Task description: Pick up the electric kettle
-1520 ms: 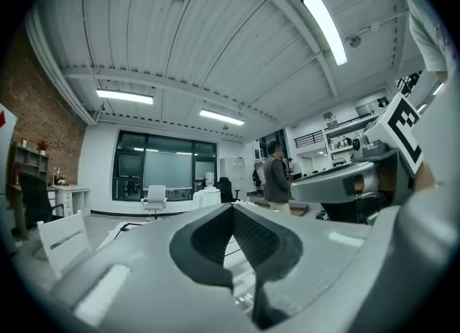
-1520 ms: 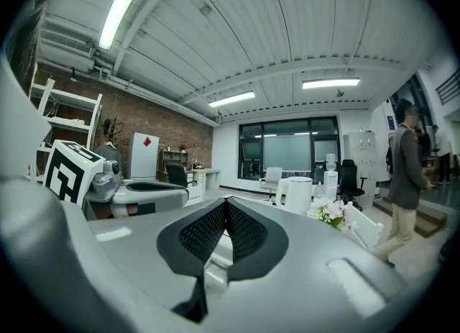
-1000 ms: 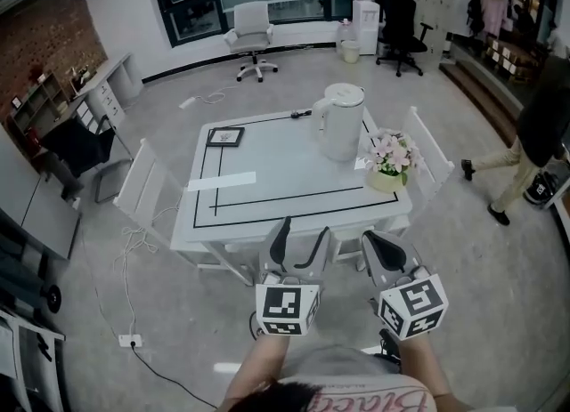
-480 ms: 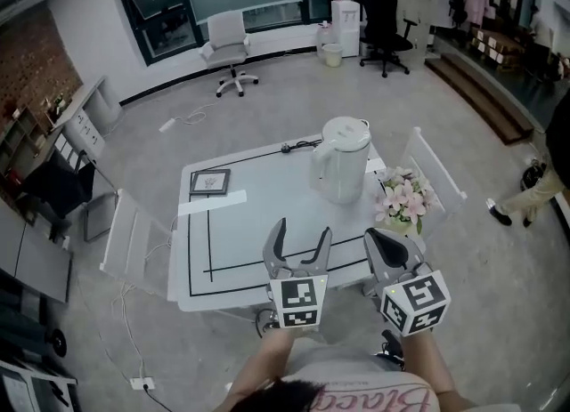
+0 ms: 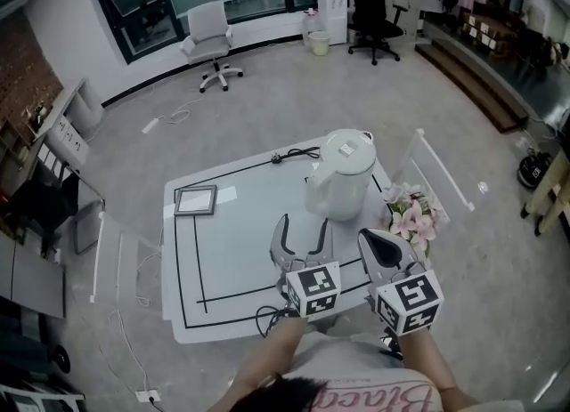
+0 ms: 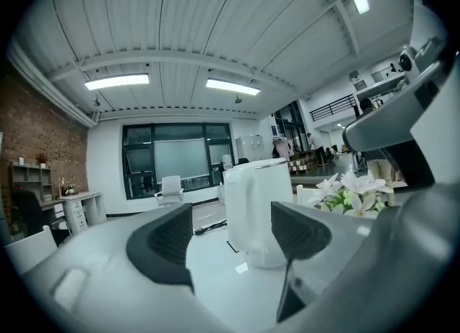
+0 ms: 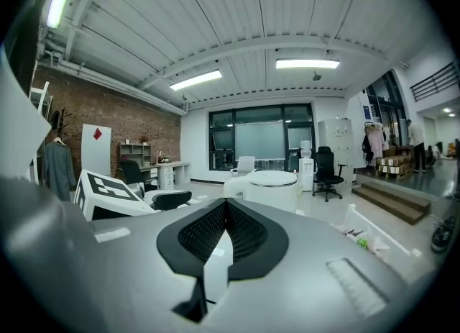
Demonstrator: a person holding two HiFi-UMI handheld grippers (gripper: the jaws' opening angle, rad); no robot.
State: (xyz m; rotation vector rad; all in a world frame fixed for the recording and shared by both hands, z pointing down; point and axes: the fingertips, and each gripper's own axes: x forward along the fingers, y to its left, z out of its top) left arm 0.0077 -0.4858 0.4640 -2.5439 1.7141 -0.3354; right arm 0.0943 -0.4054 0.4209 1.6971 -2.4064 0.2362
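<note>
I hold my left gripper point(image 5: 300, 225) low over the white table point(image 5: 236, 250), jaws wide apart and aimed at the white electric kettle point(image 5: 341, 174), probably to line up on its handle. The kettle stands upright at the table's far right, just beside pink flowers point(image 5: 411, 214). My right gripper point(image 5: 378, 246) is closed and empty. Around us is a grey-floored office.

A white table point(image 5: 223, 259) marked with black taped lines lies under and ahead of the left tongs point(image 5: 303, 222) and right tongs point(image 5: 369, 237). A picture frame point(image 5: 195, 199) lies flat on it, ahead and to the left of the left tongs. Pink flowers point(image 5: 412, 214) stand just ahead and right of the right tongs. A black plug point(image 5: 278, 158) rests near the far edge. Far beyond the tongs stand a white office chair point(image 5: 210, 41) to the left and a black chair point(image 5: 367, 1) to the right.
</note>
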